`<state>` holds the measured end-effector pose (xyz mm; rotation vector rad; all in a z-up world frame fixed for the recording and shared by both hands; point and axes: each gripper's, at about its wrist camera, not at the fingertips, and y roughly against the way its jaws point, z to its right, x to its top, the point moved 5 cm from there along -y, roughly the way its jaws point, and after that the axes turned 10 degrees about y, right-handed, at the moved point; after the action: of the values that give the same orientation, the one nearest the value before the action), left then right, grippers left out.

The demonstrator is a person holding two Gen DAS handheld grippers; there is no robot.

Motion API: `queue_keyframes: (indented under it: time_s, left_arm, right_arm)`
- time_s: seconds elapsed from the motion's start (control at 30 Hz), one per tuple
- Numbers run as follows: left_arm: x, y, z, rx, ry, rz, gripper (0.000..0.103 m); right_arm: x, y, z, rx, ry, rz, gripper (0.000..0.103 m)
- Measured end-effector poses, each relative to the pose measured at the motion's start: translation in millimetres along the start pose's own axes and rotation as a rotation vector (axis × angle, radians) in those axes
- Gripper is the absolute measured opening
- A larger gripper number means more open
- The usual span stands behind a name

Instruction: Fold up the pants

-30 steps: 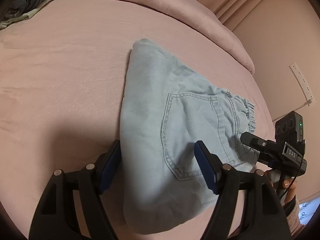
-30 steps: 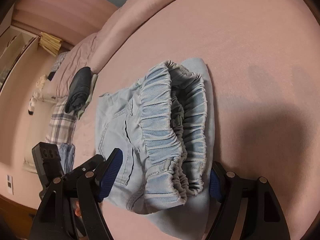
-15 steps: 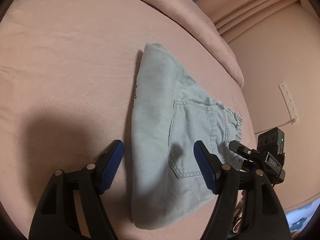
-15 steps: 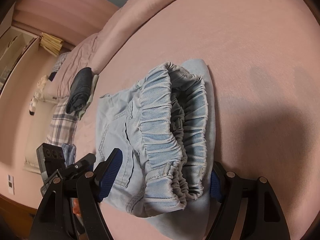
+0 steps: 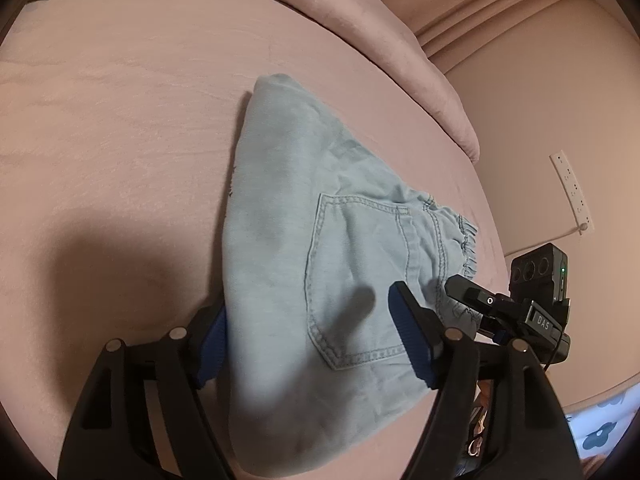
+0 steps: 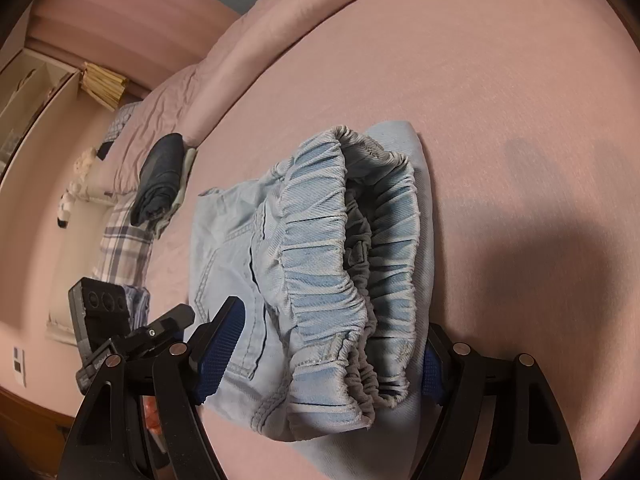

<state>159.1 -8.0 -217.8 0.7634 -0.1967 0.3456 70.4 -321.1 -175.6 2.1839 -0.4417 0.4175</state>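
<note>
Between both grippers' spread fingers (image 5: 408, 336), folded pants (image 5: 320, 272) on bed (image 5: 120, 120).

Light: dim, warm pinkish, from above/behind
Shadows: soft tool shadows on bed (image 5: 120, 140), dark patch lower left; right view, at right
Edges: fisheye bend, black vignette corners
Focus: centre sharp, near tools soft

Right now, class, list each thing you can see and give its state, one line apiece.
Light blue denim pants: folded, lying on the pink bed sheet.
Left gripper: fingers open, straddling the pants.
Right gripper: fingers open around the waistband.
Dark folded clothes: stacked, untouched.
</note>
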Motion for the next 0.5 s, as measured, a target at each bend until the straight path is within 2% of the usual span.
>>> queue_keyframes:
  time_s: [0.5]
  left_arm:
    - [1.0,-9.0,10.6,0.008,-0.029,-0.008,0.073]
  right_arm:
    - [5.7,-5.2,-0.3,-0.013,0.021,-0.001,0.08]
